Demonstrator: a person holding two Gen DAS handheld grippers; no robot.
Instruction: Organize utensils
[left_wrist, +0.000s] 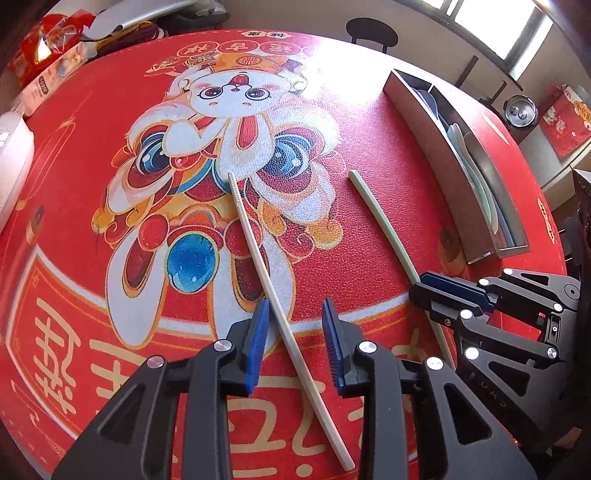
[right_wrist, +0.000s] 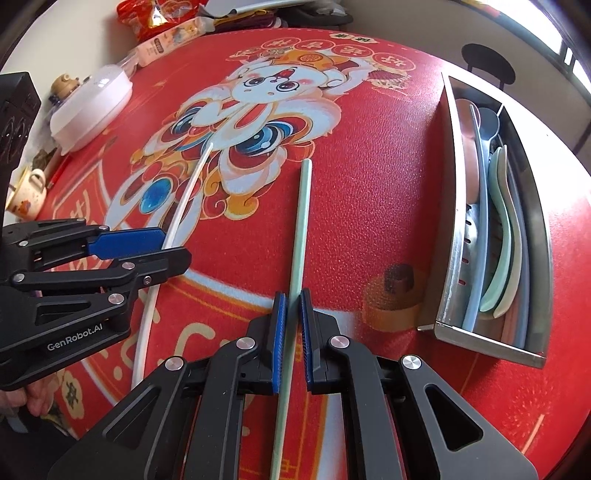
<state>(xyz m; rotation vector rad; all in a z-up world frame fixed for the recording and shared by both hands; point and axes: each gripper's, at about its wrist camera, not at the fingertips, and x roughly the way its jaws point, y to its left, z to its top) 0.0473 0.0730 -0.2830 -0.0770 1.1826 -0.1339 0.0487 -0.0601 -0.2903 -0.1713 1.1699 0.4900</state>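
A cream chopstick (left_wrist: 255, 243) lies on the red rabbit-print table mat (left_wrist: 369, 122) and runs between the open jaws of my left gripper (left_wrist: 295, 321); neither pad touches it. It also shows in the right wrist view (right_wrist: 184, 206). A pale green chopstick (right_wrist: 301, 221) lies to its right. My right gripper (right_wrist: 292, 317) has its blue pads close on both sides of it, nearly shut around it. The green chopstick also shows in the left wrist view (left_wrist: 384, 221), where the right gripper (left_wrist: 439, 291) covers its near part.
A steel utensil holder (right_wrist: 448, 236) lies on its side at the right with several pastel spoons and chopsticks in it; it also shows in the left wrist view (left_wrist: 436, 155). A white lidded dish (right_wrist: 88, 107), a mug (right_wrist: 27, 195) and snack packets (right_wrist: 166, 40) stand along the left and far edge.
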